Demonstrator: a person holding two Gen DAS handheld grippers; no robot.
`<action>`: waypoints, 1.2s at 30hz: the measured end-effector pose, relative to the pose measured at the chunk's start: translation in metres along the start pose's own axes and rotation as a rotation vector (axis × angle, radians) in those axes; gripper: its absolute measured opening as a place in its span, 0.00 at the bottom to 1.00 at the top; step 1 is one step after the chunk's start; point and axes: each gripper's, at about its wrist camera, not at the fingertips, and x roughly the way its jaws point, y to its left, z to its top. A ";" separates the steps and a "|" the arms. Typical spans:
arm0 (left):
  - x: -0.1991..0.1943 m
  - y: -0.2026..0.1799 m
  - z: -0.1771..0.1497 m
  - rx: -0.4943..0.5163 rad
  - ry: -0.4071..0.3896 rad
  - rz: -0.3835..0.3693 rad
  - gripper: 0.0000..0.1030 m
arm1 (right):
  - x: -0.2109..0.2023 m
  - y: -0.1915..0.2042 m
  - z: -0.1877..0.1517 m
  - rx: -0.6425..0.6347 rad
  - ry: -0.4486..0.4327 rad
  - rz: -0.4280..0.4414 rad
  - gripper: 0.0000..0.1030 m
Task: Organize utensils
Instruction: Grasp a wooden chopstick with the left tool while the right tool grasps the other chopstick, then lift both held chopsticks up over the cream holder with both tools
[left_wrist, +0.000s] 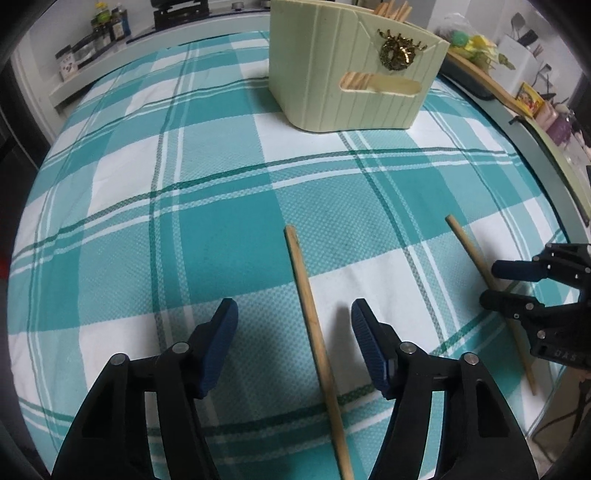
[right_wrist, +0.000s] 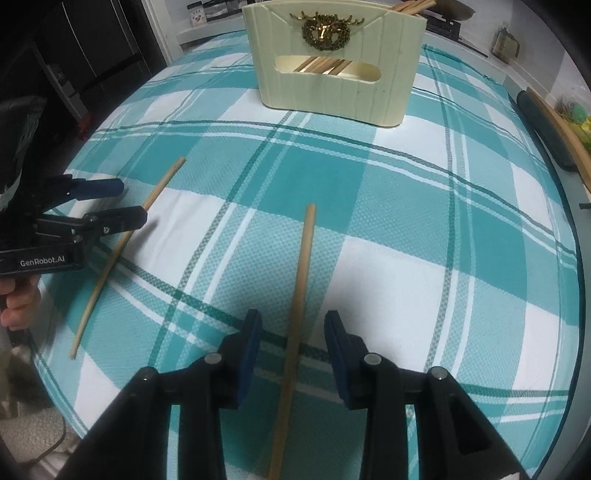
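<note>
Teal-and-white checks, cream and pale wood.
Teal-and-white plaid cotton tablecloth (left_wrist: 207, 206); cream ribbed plastic caddy (right_wrist: 332, 92) with gold emblem (right_wrist: 325, 33); two tan wooden chopsticks (left_wrist: 314, 332).

Two wooden chopsticks (left_wrist: 314, 332) (right_wrist: 299, 295) lie flat, well apart, before the cream holder (right_wrist: 332, 66).

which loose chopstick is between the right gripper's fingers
The chopstick running up the middle of the right wrist view, between the open right gripper. The other chopstick lies off by the left gripper.
</note>
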 end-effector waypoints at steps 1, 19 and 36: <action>0.003 0.001 0.003 -0.004 0.010 0.000 0.54 | 0.004 0.000 0.004 -0.006 0.003 -0.003 0.35; -0.024 -0.028 0.021 0.052 -0.122 0.004 0.04 | 0.008 -0.003 0.066 0.017 -0.084 -0.011 0.06; -0.183 -0.022 0.001 -0.035 -0.493 -0.129 0.04 | -0.183 0.027 0.023 -0.003 -0.587 0.031 0.06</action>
